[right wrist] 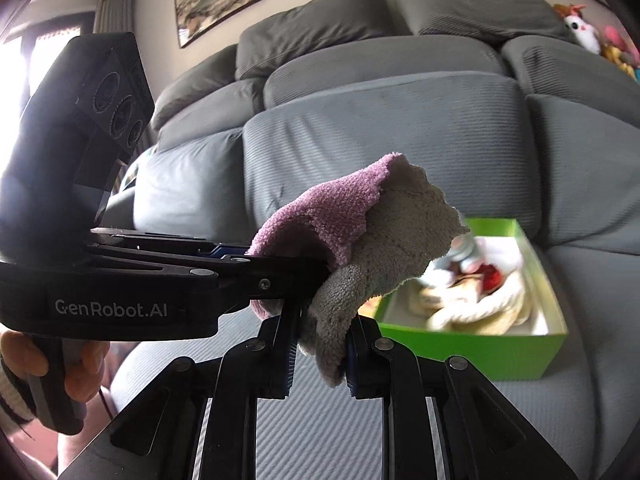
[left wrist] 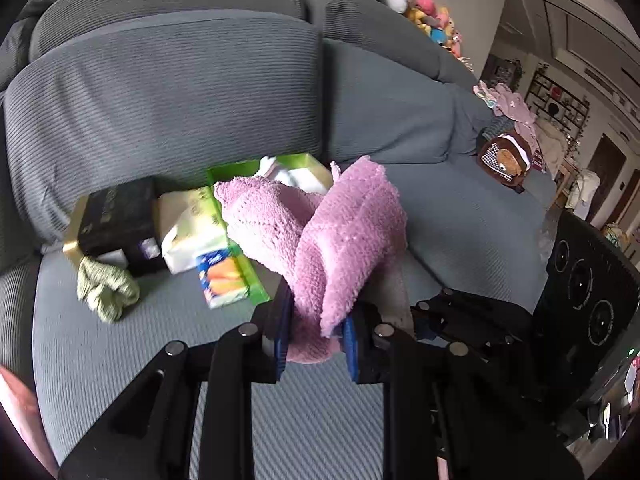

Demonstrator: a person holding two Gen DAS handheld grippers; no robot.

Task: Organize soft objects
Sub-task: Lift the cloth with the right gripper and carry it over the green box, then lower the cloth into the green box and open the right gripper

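Left wrist view: left gripper (left wrist: pixel 316 336) sitting at lower centre of the frame, fingers pinching a pink towel (left wrist: pixel 320 236) between the blue pads, cloth bunching upward into the middle of the frame, lifted clear of the grey sofa (left wrist: pixel 180 92)

Peeking out at the towel's right edge, a greyish underside; just right of that, lower right of the frame, the black body of the right gripper (left wrist: pixel 452 312), crowding in close beside the towel

Lying behind the towel, centre of the frame, a green box (left wrist: pixel 236 170) with white cloth showing inside; leaning against its left side, a cream tissue pack (left wrist: pixel 192 236), then a black and gold box (left wrist: pixel 116 216) further left, and a crumpled olive cloth (left wrist: pixel 108 292) resting on the seat at centre left

Sitting at right of the frame on the seat, a brown plush bag (left wrist: pixel 506 156); piling up at upper right on the sofa back, a row of stuffed toys (left wrist: pixel 424 8)

Right wrist view: right gripper (right wrist: pixel 320 360) at lower centre, fingers clamping the grey-beige side of the same towel (right wrist: pixel 384 240), pink face folding over its upper left; left gripper (right wrist: pixel 280 264) reaching in from the left of the frame, gripping the pink edge, a hand (right wrist: pixel 64 364) wrapping its handle at lower left

Resting at right of the frame on the seat, the green box (right wrist: pixel 480 348), holding blurred pale soft items and something red
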